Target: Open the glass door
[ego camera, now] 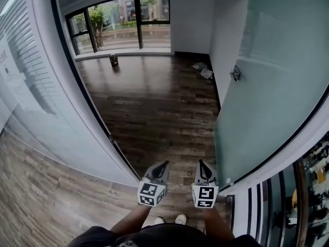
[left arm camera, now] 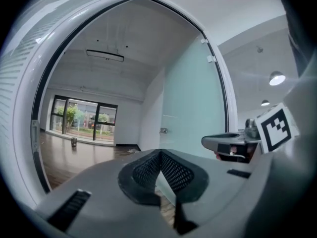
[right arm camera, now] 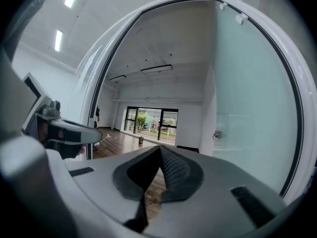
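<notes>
At the near threshold, left gripper [ego camera: 163,166] and right gripper [ego camera: 202,165] point level into the room, jaws together on nothing, likely because the glass door [ego camera: 270,99] already stands swung open on the right

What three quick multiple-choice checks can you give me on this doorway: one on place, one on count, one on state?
1. In the head view, where does the glass door with its handle stand?
A. left of the opening
B. flat on the floor
C. right of the opening

2. How many grippers show in the head view?
A. one
B. two
C. three

3. The glass door is:
A. swung open into the room
B. shut
C. missing its handle

Answers:
1 C, its pane runs along the right side.
2 B, the left gripper and right gripper sit side by side.
3 A, the wood floor runs through the opening unblocked.
</notes>
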